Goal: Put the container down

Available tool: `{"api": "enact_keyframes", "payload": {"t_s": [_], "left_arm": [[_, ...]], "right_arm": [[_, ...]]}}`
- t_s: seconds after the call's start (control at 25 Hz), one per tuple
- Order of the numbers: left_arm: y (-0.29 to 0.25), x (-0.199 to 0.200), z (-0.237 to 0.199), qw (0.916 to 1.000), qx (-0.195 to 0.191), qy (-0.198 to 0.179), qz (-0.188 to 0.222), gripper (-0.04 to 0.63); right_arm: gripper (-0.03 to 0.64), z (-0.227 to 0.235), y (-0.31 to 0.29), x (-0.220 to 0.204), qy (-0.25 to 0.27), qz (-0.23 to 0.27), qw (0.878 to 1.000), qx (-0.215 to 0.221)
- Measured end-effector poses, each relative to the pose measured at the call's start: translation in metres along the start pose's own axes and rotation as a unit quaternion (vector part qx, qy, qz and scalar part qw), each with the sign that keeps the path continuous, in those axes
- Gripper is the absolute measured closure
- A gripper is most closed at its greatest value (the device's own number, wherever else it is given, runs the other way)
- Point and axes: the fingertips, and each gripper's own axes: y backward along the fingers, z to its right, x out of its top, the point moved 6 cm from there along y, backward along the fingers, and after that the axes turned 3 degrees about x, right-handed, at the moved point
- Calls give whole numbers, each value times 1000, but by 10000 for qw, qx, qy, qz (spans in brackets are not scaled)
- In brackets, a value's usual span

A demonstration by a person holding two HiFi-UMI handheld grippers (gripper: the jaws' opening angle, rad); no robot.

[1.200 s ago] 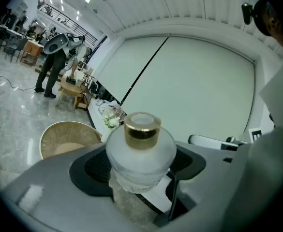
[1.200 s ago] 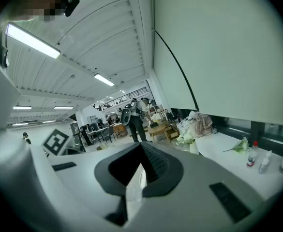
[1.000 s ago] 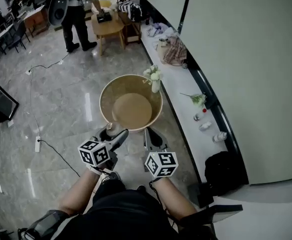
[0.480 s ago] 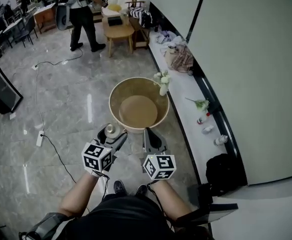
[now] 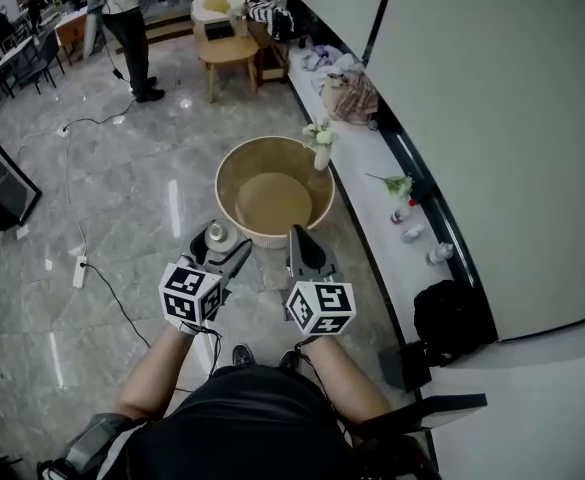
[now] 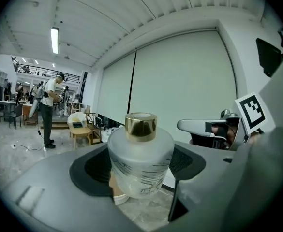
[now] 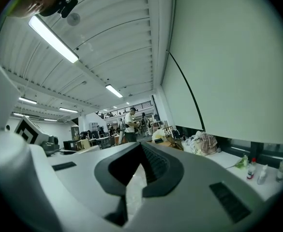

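Note:
The container is a frosted glass bottle (image 6: 140, 161) with a gold cap (image 6: 141, 126). It stands upright between the black pads of my left gripper (image 6: 140, 170), which is shut on its body. In the head view the bottle (image 5: 217, 235) is held above the marble floor, just left of a round tan tub (image 5: 227, 168). My right gripper (image 5: 302, 240) hovers beside it near the tub's front rim. In the right gripper view its pads (image 7: 151, 163) stand nearly together, with only a thin slit and nothing in it.
A white ledge (image 5: 367, 183) runs along the wall on the right, with a flower vase (image 5: 320, 150), small bottles (image 5: 412, 233) and a cloth pile (image 5: 349, 96). A black bag (image 5: 452, 318) lies at its near end. A cable (image 5: 102, 288) crosses the floor on the left. Far off are a wooden table (image 5: 222, 53) and a standing person (image 5: 127, 18).
The left gripper still holds the bottle in the same pose. Both grippers sit slightly closer to the tub's front rim. The person in the background has stepped left.

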Motion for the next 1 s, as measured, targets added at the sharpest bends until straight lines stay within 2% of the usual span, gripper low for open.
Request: {"api": "enact_keyframes", "payload": {"t_s": [0.12, 0.44, 0.64, 1.0], "left_arm": [[6, 1, -3, 9998, -174, 99, 46, 256], [14, -3, -27, 9994, -297, -179, 57, 256], [20, -3, -42, 9993, -364, -83, 81, 256], [-7, 0, -47, 9990, -429, -96, 59, 256]], "right_arm": [[609, -7, 0, -2, -97, -32, 9999, -22], [609, -35, -15, -9, 76, 5, 9999, -70], [609, -51, -20, -11, 259, -13, 9996, -99], [609, -31, -38, -11, 333, -35, 9993, -185]]}}
